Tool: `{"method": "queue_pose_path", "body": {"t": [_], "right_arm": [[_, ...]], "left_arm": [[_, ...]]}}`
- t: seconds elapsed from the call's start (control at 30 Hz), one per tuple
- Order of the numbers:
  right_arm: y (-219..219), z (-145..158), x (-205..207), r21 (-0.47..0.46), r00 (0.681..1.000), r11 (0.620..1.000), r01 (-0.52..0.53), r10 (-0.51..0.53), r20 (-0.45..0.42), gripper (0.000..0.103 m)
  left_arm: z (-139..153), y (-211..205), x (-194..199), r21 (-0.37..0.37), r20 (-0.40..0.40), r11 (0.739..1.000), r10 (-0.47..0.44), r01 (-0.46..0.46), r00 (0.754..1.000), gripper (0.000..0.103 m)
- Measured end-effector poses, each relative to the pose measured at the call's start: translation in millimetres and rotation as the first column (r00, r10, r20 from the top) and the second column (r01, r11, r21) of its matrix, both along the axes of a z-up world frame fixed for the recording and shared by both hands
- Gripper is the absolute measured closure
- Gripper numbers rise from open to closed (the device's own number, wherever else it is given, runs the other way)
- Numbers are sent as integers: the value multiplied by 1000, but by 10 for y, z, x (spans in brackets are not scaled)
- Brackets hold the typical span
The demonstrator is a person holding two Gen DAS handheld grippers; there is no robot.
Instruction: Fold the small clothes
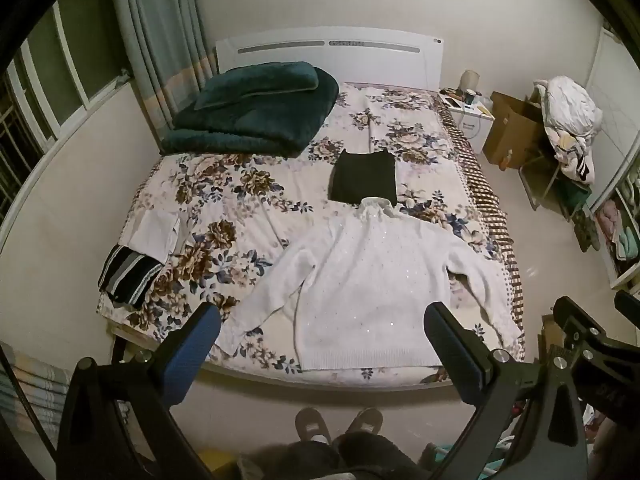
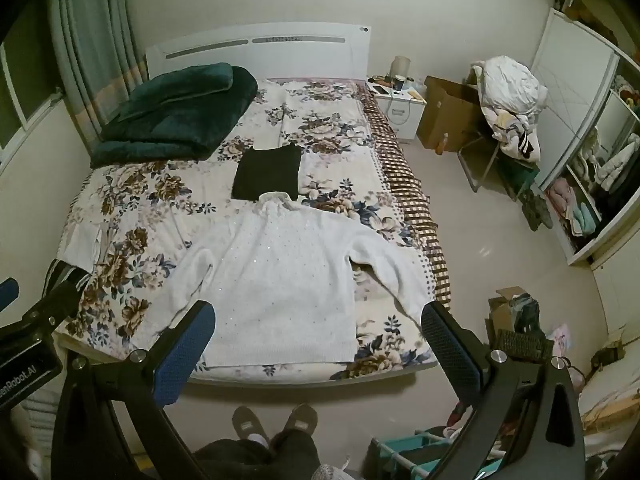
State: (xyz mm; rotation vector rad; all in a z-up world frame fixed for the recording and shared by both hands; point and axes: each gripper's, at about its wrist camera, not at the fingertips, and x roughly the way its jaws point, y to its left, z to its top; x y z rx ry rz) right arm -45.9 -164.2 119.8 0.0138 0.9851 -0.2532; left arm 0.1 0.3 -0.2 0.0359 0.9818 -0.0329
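While the white sweater [image 1: 360,288] lies spread flat, collar away, near the foot of the bed [image 1: 248,184], nothing has yet been gripped in the left wrist view: the left tool [image 1: 322,326] hangs above the hem with its blue pads spread wide and empty. A black garment [image 1: 364,178], already folded, is seen just beyond the collar, and a striped piece [image 1: 128,274] sits at the left edge. For a clean fold, the left sleeve is probably best pinched near the cuff and carried flat across the body. From the right wrist view, the right tool [image 2: 318,326] is likewise held wide apart, holding nothing, over the hem and the right sleeve, which trails toward the bed's edge. A cardboard box [image 2: 444,118] stands open by the nightstand, its contents hidden; the wardrobe shelves [image 2: 580,208] are stacked with folded clothes, and a small floor box [image 2: 516,312] holds dark items that cannot be identified.
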Motion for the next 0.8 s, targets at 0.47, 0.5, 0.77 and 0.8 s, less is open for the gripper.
{"method": "queue_pose_path", "body": {"t": [0.47, 0.5, 0.77, 0.8], "right_arm": [[34, 27, -27, -6, 1000, 1000, -3, 3, 2, 0], [35, 33, -27, -5, 1000, 1000, -4, 4, 2, 0], [35, 57, -53, -8, 1000, 1000, -1, 1, 7, 0], [33, 60, -56, -8, 1000, 1000, -1, 1, 7, 0]], "left_arm": [[-6, 4, -2, 2, 4, 1000, 1, -1, 1000, 0], [-9, 5, -1, 1, 5, 1000, 1, -1, 1000, 0], [1, -1, -1, 3, 5, 1000, 1, -1, 1000, 0], [2, -1, -2, 3, 6, 1000, 1, -2, 1000, 0]]}}
